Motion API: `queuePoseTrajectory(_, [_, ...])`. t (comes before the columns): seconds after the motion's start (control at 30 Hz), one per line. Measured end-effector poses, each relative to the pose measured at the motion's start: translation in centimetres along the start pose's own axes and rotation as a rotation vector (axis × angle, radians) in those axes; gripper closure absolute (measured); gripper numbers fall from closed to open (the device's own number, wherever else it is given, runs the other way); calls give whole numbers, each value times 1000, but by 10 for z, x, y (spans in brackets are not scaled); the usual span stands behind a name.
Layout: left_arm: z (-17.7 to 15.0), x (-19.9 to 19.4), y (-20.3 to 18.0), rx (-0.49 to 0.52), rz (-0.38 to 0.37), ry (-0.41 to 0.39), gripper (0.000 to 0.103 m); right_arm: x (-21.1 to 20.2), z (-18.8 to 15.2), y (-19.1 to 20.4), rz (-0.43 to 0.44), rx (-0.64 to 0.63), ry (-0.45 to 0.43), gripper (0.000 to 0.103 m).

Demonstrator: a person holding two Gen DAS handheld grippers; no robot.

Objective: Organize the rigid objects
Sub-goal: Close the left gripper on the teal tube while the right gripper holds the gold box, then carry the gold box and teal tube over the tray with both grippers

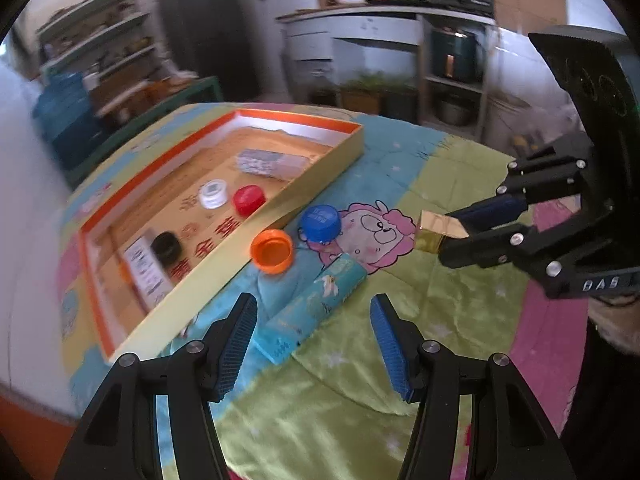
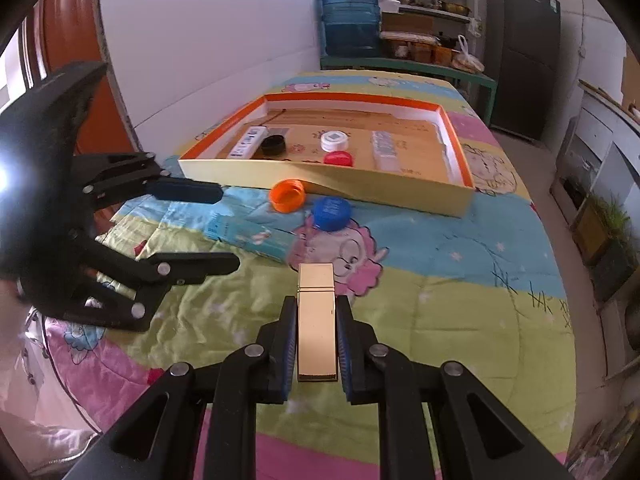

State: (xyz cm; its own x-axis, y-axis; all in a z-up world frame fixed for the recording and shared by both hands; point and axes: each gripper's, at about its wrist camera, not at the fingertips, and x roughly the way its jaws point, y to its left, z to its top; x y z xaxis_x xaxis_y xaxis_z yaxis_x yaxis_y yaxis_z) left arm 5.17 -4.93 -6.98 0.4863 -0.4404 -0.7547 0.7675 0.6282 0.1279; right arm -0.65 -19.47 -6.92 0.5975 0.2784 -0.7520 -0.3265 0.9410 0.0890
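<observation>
My right gripper is shut on a shiny gold box and holds it above the quilt; it also shows in the left wrist view. My left gripper is open and empty, just above a light blue carton lying on the quilt. An orange cap and a blue cap lie beside the yellow tray. The tray holds white, red and black caps and two small boxes.
The tray sits at the far side of a colourful cartoon quilt. A white wall runs along the table's left. Shelves, a water jug and a dark fridge stand beyond.
</observation>
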Motion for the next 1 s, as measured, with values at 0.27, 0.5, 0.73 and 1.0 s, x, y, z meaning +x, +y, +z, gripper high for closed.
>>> queuePoseTrajectory(0.27, [11, 33, 12, 57, -82, 65, 42, -2, -1, -13, 1, 29, 2, 85])
queuePoseTrajectory(0.5, [4, 34, 23, -71, -128, 56, 53, 1, -2, -16, 13, 42, 15, 85])
queuePoseTrajectory(0.73, [0, 22, -2, -212, -53, 98, 80, -2, -5, -10, 17, 43, 10, 85])
queuePoseTrajectory(1.0, [-3, 15, -14, -426, 19, 108, 81, -3, -11, -11, 32, 60, 20, 85])
